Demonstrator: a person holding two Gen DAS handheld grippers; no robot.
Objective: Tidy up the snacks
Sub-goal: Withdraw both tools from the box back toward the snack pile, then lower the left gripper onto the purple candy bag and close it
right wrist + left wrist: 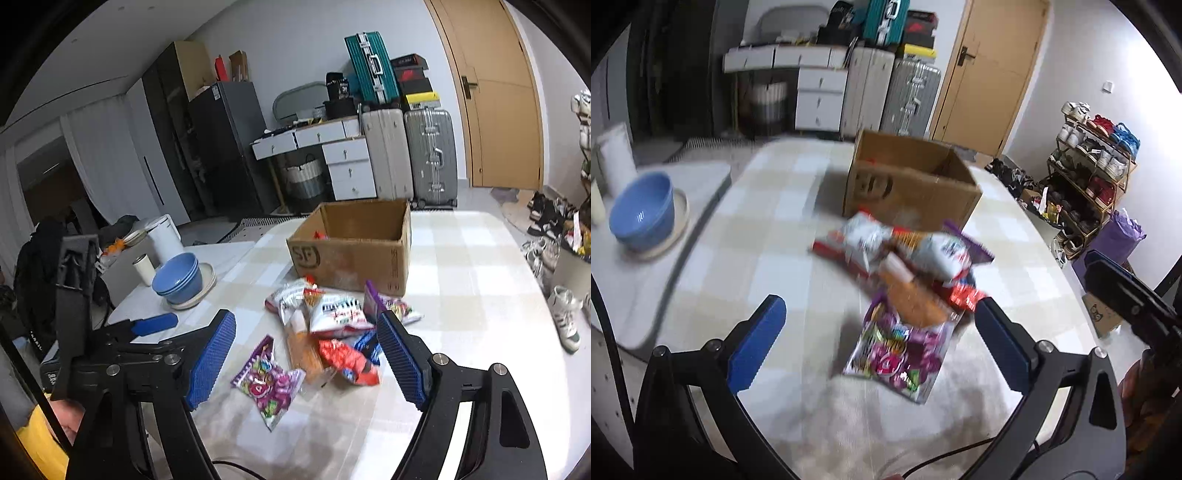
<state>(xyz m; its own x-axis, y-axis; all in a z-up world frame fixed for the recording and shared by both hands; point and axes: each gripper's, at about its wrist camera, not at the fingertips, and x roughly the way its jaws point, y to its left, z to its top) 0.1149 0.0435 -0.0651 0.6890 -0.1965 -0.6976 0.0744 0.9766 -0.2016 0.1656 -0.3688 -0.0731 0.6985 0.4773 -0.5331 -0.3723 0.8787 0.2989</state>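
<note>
A heap of snack packets lies on the checked tablecloth in front of an open cardboard box. Nearest me is a purple candy bag. Behind it lie an orange packet, a red packet and white packets. My left gripper hangs open above the purple bag with nothing between its blue pads. The right gripper is also open over the heap, empty. Something red shows inside the box.
Blue bowls on a plate stand on a side surface at the left, with a white kettle and a cup. Suitcases, a white desk and a door line the back wall. A shoe rack stands right.
</note>
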